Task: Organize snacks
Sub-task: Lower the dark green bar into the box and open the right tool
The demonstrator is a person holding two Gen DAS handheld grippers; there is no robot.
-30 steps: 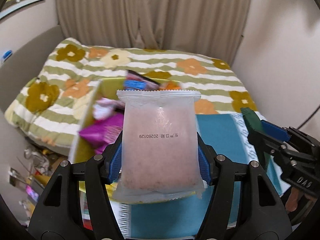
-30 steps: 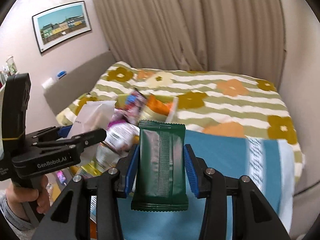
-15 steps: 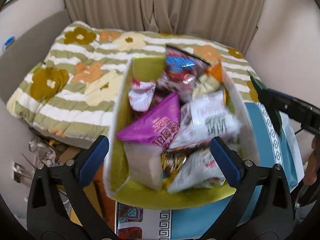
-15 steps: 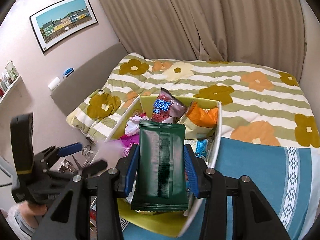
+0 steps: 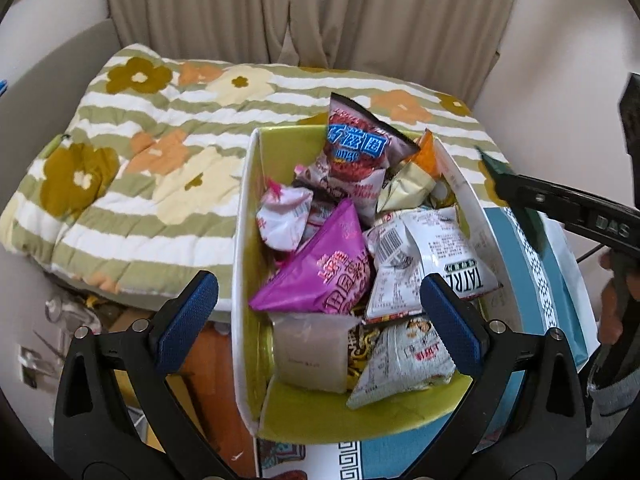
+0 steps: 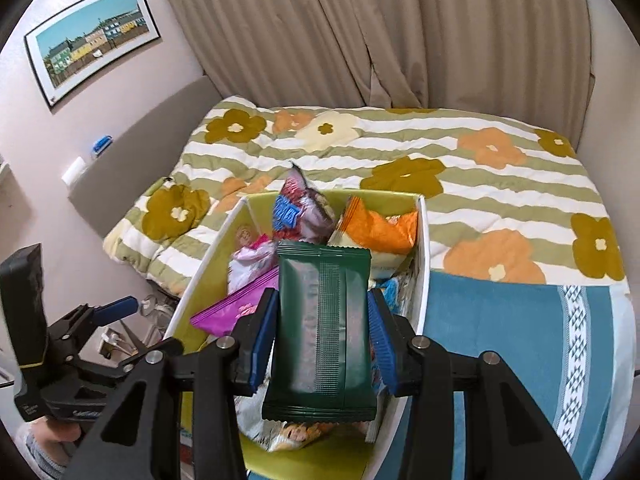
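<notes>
I read this as the middle of the filling step: one packet is in, one is waiting. My left gripper (image 5: 320,316) stands spread wide and empty low in the left wrist view, its blue pads either side of the green bin (image 5: 246,240). Right between them, at the near end of the bin, the pale pink packet (image 5: 310,354) lies among the other snacks, just below the magenta bag (image 5: 320,276) and beside a white-and-red pack (image 5: 404,360).

My right gripper (image 6: 322,336) is clenched on the dark green packet (image 6: 322,328), held upright at the centre of the right wrist view, above the near half of the bin (image 6: 422,264). The packet is not yet touching the pile.

The next move, as I judge it, calls for lowering the green packet into a gap in the pile; the lower right of the bin, near the orange bag (image 6: 376,232), looks the least crowded. The bin is nearly full, so I would set the packet on edge and let go only once it rests, and draw my left gripper clear to the lower left first.
</notes>
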